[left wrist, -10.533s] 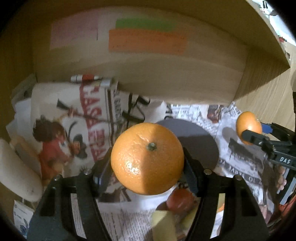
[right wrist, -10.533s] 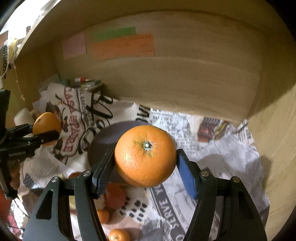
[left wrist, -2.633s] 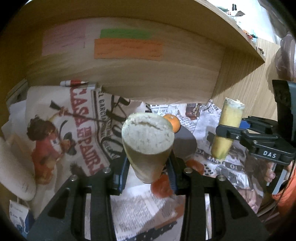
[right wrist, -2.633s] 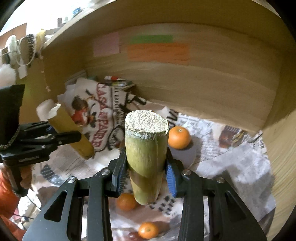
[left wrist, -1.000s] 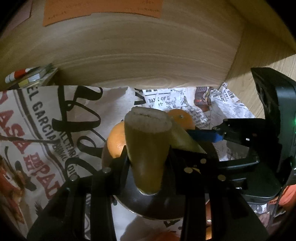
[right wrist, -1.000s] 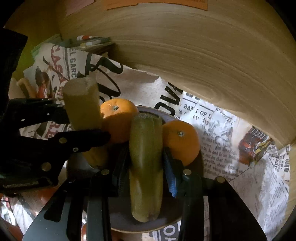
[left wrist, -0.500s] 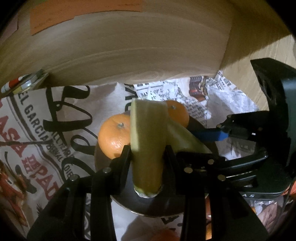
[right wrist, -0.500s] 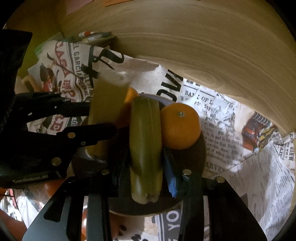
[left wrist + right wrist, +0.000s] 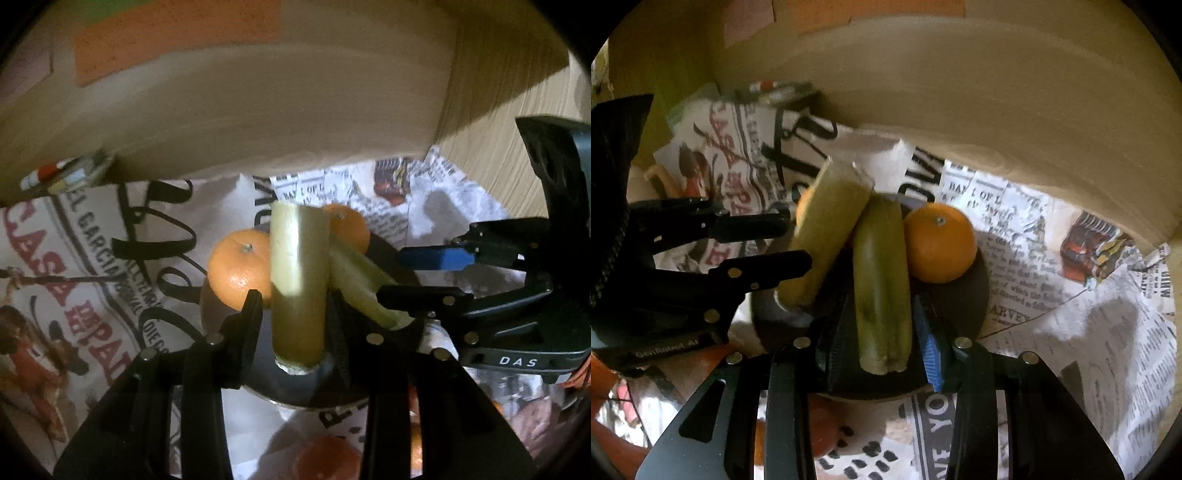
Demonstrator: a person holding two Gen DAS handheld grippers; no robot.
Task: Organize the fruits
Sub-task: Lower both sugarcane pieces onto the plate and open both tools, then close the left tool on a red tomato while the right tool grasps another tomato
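My left gripper (image 9: 295,325) is shut on a yellow-green cane piece (image 9: 299,273). Its near end rests on the dark round plate (image 9: 295,387). Two oranges sit on the plate, one left of the cane (image 9: 236,273), one behind it (image 9: 351,229). My right gripper (image 9: 882,339) is shut on a greener cane piece (image 9: 882,280) that lies along the plate (image 9: 975,306) beside an orange (image 9: 940,243). In the left wrist view the right gripper (image 9: 417,277) comes in from the right. In the right wrist view the left gripper (image 9: 775,240) comes in from the left with its cane (image 9: 827,229). The two canes touch side by side.
Printed newspaper (image 9: 1052,258) covers the shelf floor. A wooden back wall (image 9: 258,110) with an orange note (image 9: 166,40) stands close behind the plate. Markers (image 9: 62,173) lie at the back left. More round fruit (image 9: 325,458) sits in front of the plate.
Both cane pieces have tipped from steep to nearly flat, with their near ends now down on the plate between the oranges. Both grippers have drawn back slightly.
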